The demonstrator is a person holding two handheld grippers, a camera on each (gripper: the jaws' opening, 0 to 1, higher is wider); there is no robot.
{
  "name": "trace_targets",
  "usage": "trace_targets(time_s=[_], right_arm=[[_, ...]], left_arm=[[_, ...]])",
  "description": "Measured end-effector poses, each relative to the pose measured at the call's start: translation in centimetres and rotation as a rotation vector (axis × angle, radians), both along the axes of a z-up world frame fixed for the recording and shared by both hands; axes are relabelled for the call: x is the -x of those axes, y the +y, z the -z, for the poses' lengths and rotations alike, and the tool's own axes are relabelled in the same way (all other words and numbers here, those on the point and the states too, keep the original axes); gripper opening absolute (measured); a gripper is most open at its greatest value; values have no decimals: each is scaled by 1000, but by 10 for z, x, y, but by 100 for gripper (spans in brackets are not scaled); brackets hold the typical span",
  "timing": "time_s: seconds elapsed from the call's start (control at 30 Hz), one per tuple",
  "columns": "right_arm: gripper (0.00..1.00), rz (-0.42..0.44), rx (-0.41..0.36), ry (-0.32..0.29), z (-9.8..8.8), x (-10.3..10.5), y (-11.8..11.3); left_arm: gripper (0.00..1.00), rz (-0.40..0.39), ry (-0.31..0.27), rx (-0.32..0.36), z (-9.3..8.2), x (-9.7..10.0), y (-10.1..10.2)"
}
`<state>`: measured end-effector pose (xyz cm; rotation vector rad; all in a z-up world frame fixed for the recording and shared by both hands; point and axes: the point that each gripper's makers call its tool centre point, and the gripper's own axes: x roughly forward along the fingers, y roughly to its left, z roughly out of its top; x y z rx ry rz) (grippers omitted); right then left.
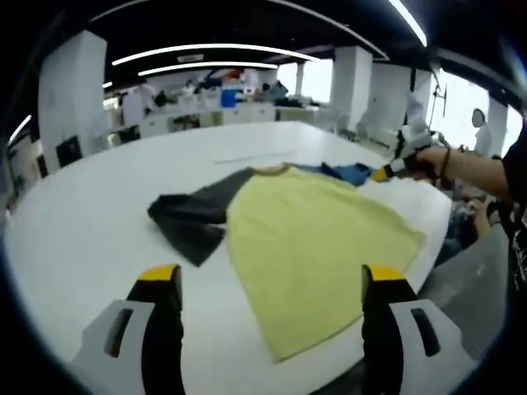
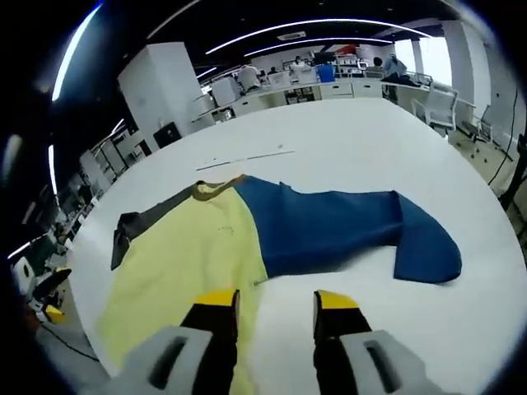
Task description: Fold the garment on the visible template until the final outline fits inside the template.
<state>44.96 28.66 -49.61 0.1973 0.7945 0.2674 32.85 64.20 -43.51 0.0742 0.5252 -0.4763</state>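
A garment lies flat on the white table [image 1: 90, 222]: yellow body [image 1: 317, 239], dark grey sleeve [image 1: 191, 218], blue part [image 1: 350, 173] at its far side. My left gripper [image 1: 271, 280] stands wide open just short of the yellow hem, with nothing in it. In the right gripper view the yellow body [image 2: 177, 255] is on the left, the blue sleeve [image 2: 346, 226] spreads right and the grey sleeve [image 2: 132, 226] lies far left. My right gripper [image 2: 277, 303] is open over bare table beside the yellow edge; it also appears by the blue part, as the right gripper [image 1: 394, 169], held by a hand.
Thin line marks [image 2: 247, 158] lie on the table beyond the collar. The table edge [image 1: 445, 247] runs close to the garment on the right of the left gripper view. White pillars, desks and chairs [image 2: 436, 103] stand around the table.
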Motion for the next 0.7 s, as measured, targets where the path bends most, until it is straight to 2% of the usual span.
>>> trace_targets(time_s=[0.1, 0.37, 0.57, 0.67, 0.7], right_arm=[[30, 1, -14, 14, 6, -6, 8], [24, 15, 23, 42, 24, -20, 11], [21, 5, 68, 44, 30, -29, 15], [19, 5, 131, 53, 36, -32, 12], [16, 5, 143, 35, 34, -34, 11]], left_arm=[[86, 5, -2, -11, 1, -1, 0], [83, -13, -8, -18, 2, -4, 7], [79, -19, -3, -25, 6, -4, 10], [78, -20, 2, -29, 8, -4, 11], [78, -24, 1, -25, 8, -4, 11]])
